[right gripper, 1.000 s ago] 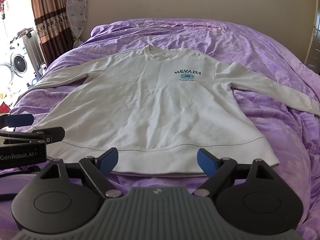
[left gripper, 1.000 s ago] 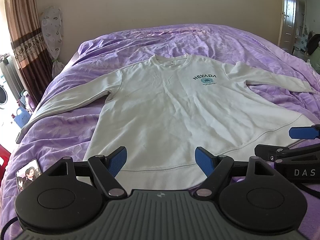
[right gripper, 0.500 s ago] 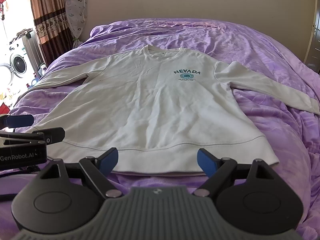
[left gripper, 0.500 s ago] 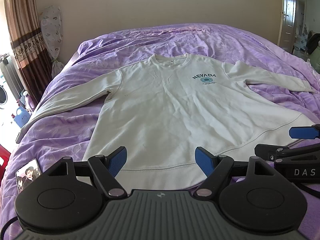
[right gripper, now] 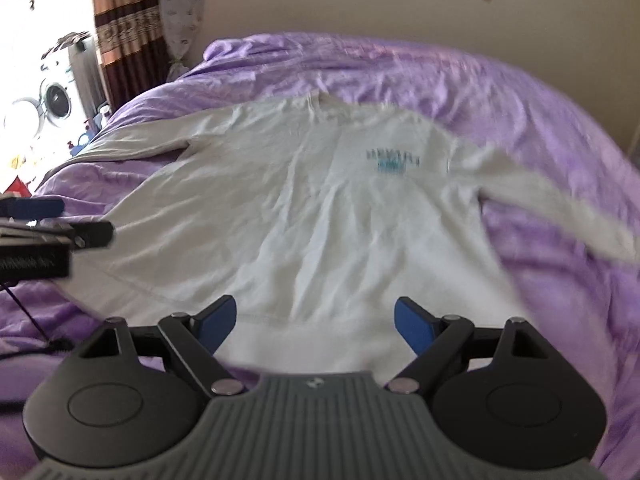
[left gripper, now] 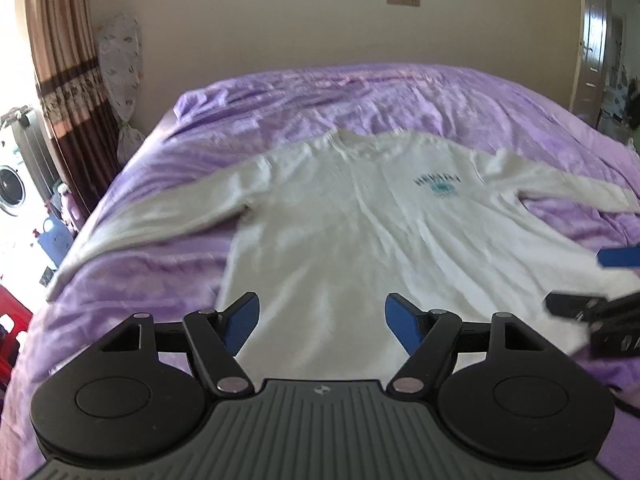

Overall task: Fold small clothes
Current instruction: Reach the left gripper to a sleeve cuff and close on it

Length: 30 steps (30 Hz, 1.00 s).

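Note:
A white long-sleeved sweatshirt (left gripper: 360, 232) with a teal chest print lies flat, front up, on the purple bed, sleeves spread to both sides; it also shows in the right wrist view (right gripper: 320, 216). My left gripper (left gripper: 322, 322) is open and empty, hovering over the shirt's lower left part. My right gripper (right gripper: 315, 320) is open and empty above the hem's right part. Each gripper shows in the other's view: the right one (left gripper: 600, 292) at the right edge, the left one (right gripper: 40, 220) at the left edge. Both views are blurred.
The purple bedspread (left gripper: 400, 96) covers the whole bed. A curtain (left gripper: 68, 80), a washing machine (left gripper: 12, 192) and bottles (left gripper: 52, 236) stand left of the bed. A door (left gripper: 592, 40) is at the far right.
Both grippers have moved forward over the shirt's lower part and tilted up, so the hem is now under them. The phone at the lower left has left the view. Jaws stay open.

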Each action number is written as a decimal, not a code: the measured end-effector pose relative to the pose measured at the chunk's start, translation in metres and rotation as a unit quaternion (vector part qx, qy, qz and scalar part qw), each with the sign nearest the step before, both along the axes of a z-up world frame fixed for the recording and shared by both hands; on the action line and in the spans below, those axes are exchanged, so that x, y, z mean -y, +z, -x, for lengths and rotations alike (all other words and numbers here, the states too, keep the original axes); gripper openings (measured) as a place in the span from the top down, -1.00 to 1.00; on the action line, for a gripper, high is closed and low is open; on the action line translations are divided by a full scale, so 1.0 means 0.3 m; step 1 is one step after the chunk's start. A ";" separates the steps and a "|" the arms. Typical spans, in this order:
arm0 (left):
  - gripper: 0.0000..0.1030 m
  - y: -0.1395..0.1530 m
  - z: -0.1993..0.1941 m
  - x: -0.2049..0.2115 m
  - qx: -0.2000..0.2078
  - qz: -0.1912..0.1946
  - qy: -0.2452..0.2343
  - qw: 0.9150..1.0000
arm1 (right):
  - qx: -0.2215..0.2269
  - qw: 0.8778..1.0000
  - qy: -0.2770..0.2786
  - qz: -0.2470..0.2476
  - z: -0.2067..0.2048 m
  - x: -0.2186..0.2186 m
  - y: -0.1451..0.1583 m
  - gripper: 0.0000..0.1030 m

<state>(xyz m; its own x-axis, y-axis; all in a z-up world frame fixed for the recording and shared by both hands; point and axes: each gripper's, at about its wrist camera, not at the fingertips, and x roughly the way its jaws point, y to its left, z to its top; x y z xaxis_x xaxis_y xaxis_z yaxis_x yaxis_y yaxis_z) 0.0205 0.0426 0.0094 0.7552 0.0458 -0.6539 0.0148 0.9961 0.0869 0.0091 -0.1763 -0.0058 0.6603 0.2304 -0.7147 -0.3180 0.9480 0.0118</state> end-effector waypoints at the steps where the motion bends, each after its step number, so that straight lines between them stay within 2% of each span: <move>1: -0.60 0.018 -0.017 -0.027 0.000 0.003 0.003 1.000 | 0.012 1.000 0.005 0.007 -0.019 -0.002 0.019 -0.60; 4: -0.50 0.082 -0.073 -0.135 -0.007 0.030 0.009 0.999 | 0.064 0.998 0.014 0.020 -0.080 -0.001 0.086 -0.60; 6: -0.29 0.127 -0.116 -0.232 -0.007 0.052 0.029 0.998 | 0.094 0.995 0.022 0.025 -0.121 -0.004 0.122 -0.60; 10: -0.27 0.202 -0.168 -0.449 0.009 0.078 0.099 0.992 | 0.134 0.990 0.028 0.035 -0.226 -0.018 0.166 -0.60; 13: -0.27 0.217 -0.210 -0.626 0.008 0.114 0.151 0.982 | 0.120 0.992 0.029 0.017 -0.323 -0.021 0.163 -0.60; 15: -0.28 0.208 -0.221 -0.744 0.016 0.128 0.202 0.971 | 0.102 0.995 0.013 0.000 -0.398 -0.026 0.148 -0.60; 18: -0.38 0.166 -0.246 -0.902 0.018 0.150 0.252 0.956 | 0.069 0.997 -0.025 -0.026 -0.505 -0.028 0.099 -0.60; 22: -0.43 0.059 -0.263 -1.091 0.003 0.228 0.302 0.925 | 0.018 0.997 -0.050 -0.063 -0.629 -0.068 0.020 -0.57; 24: -0.44 -0.004 -0.262 -1.174 0.000 0.263 0.326 0.908 | 0.004 0.996 -0.047 -0.069 -0.675 -0.106 -0.024 -0.44; 26: -0.44 -0.080 -0.254 -1.262 -0.001 0.317 0.346 0.883 | -0.008 0.997 -0.040 -0.062 -0.714 -0.155 -0.065 -0.17; 28: -0.44 -0.153 -0.250 -1.339 -0.002 0.366 0.364 0.856 | -0.014 0.998 -0.027 -0.056 -0.734 -0.202 -0.107 0.02; 30: -0.44 -0.225 -0.257 -1.404 -0.006 0.399 0.382 0.833 | -0.018 0.999 -0.007 -0.048 -0.747 -0.245 -0.147 0.03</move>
